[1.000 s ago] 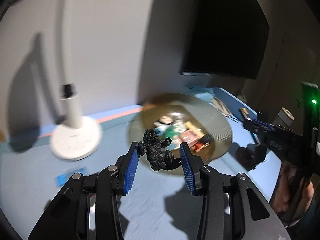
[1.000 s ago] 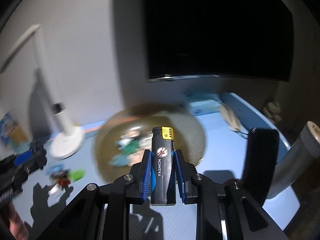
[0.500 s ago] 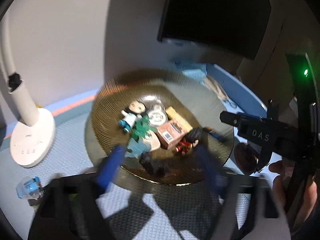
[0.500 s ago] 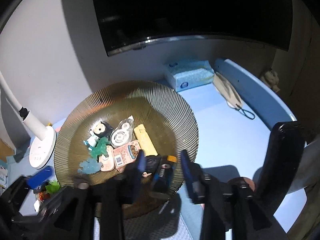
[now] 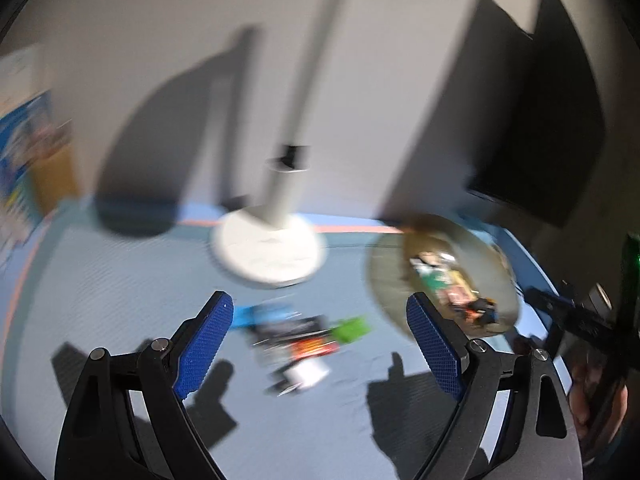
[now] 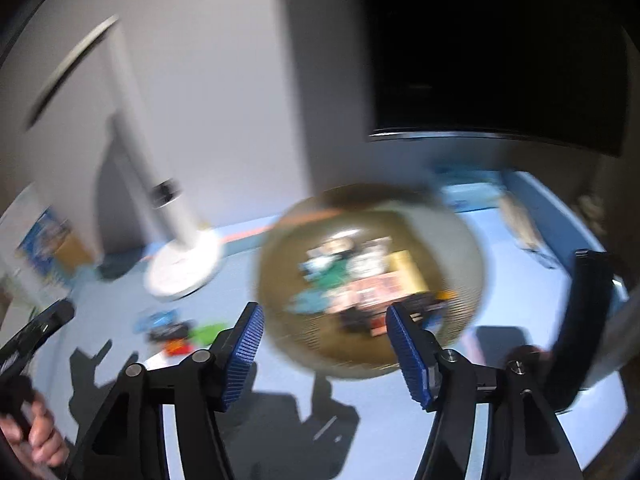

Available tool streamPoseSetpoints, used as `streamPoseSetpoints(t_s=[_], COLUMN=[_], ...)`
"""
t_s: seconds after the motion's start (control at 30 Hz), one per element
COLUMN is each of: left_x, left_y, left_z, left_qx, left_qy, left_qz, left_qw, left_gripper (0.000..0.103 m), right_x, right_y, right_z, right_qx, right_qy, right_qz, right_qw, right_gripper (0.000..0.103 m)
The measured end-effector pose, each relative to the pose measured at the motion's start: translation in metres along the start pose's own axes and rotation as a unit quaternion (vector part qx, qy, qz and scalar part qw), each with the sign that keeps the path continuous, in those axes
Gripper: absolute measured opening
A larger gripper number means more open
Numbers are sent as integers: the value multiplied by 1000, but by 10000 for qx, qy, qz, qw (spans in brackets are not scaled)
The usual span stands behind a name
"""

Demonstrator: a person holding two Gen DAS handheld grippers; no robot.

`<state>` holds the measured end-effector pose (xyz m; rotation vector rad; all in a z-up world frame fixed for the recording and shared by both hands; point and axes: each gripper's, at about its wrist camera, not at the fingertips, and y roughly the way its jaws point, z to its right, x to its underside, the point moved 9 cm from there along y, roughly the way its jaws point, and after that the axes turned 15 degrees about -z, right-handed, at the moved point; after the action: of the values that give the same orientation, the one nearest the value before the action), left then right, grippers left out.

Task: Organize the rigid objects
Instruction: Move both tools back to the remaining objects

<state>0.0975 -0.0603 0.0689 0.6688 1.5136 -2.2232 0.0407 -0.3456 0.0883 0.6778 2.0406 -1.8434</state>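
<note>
Your left tongs (image 5: 320, 336) gape wide and empty above a blurred cluster of small loose items (image 5: 304, 336) on the blue surface (image 5: 120, 280); your right tongs (image 6: 322, 344) stand equally wide, empty, facing the ribbed amber glass dish (image 6: 280, 264) holding sorted trinkets

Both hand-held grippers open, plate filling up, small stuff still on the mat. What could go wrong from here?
1. The loose pile lies packed together; the open left hand-held gripper may pinch two pieces or knock one away.
2. The lamp base stands just behind that pile, so a deep reach could bump it.
3. The plate already holds a crowded heap and sits near the table's right edge; another drop could scatter pieces. Both views are blurred, so spacing is uncertain.
</note>
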Motion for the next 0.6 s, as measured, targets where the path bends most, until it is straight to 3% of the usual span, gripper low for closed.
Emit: streamPoseSetpoints(t_s=[0.07,0.3,0.47,0.6], left_x=[11,66,88,85], left_y=[-2,35,68,66], left_z=[-32,-116,-128,-114], left_qx=[-186,-841,-1071,-1036], left_qy=[-301,-912,-861,-513], left_qz=[-93,-694,-926,-770], left_qw=[9993,9898,9862,9903], left_gripper=[88,88,88,88], right_x=[14,78,101,97], right_y=[10,89,124,125], right_z=[-32,-98,-102,-102], right_qx=[-115,-278,-340,-328], right_qy=[-263,-865,-878,-854], right_qz=[-65,-469,-716,-638], right_qw=[9996,9948,9930,9938], right_gripper=[75,76,76,81])
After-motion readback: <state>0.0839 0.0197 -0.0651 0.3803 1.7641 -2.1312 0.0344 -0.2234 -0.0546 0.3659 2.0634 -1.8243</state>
